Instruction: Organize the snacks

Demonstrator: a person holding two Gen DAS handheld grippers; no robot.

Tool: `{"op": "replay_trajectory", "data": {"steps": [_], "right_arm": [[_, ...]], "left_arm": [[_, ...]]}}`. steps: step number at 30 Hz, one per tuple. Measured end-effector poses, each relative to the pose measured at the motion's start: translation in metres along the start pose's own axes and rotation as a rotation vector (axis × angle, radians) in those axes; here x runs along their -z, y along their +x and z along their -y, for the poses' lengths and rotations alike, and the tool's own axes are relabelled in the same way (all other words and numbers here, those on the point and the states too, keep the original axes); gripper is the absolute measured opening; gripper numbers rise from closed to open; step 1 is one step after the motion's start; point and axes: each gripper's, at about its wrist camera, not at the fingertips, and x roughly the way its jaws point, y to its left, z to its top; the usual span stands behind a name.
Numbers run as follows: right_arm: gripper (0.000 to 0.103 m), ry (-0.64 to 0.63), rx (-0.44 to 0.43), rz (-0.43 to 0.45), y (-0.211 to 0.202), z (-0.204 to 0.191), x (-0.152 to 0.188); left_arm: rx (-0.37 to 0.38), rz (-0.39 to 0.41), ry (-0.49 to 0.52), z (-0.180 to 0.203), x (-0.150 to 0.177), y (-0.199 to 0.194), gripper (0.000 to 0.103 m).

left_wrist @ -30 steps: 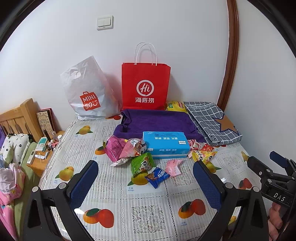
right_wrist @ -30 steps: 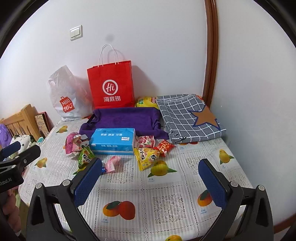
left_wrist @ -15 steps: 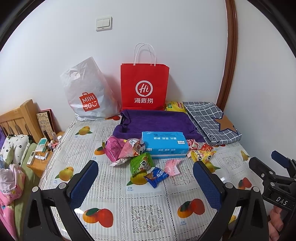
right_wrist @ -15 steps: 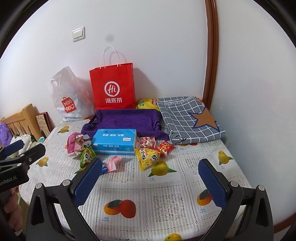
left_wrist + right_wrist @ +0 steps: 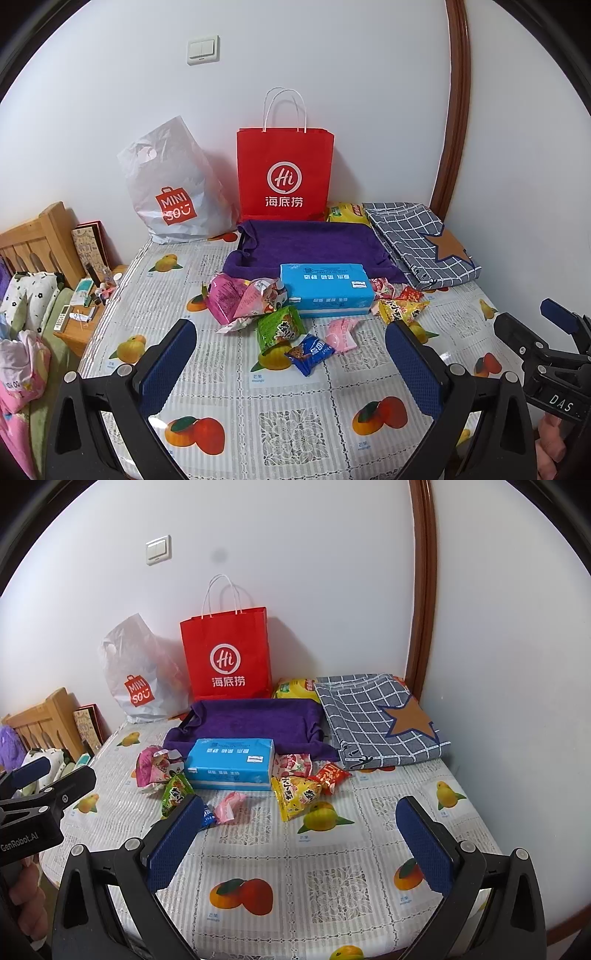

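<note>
Several snack packets lie around a blue tissue box (image 5: 324, 290) (image 5: 231, 763) in the middle of the table: pink packets (image 5: 240, 301), a green packet (image 5: 280, 327) (image 5: 175, 794), a small blue packet (image 5: 310, 352), a pale pink packet (image 5: 342, 332) (image 5: 229, 806), a yellow packet (image 5: 297, 796) and a red packet (image 5: 329, 775). My left gripper (image 5: 291, 369) is open and empty above the near side of the table. My right gripper (image 5: 299, 843) is open and empty, right of the left one.
A red paper bag (image 5: 285, 173) and a white plastic bag (image 5: 173, 188) stand against the back wall. A purple cloth tray (image 5: 314, 245) and a grey checked cloth (image 5: 421, 243) lie behind the snacks. A wooden bedhead (image 5: 33, 240) and a nightstand (image 5: 85, 314) stand left of the table.
Both grippers have drifted slightly; the view shifts a little. Nothing on the table has moved.
</note>
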Motion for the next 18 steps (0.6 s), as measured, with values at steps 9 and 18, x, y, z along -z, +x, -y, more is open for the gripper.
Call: {"op": "replay_trajectory", "data": {"steps": [9,18], "right_arm": [[0.102,-0.014,-0.006,0.002,0.0009,-0.003,-0.0007],[0.102,-0.016,-0.018,0.006,0.0033,-0.008,-0.0023]], "left_arm": [[0.004,-0.003,-0.011,-0.0031,-0.0009,0.0027,0.103],[0.007,0.009,-0.004,-0.0064,0.0013,0.0042,0.102]]}}
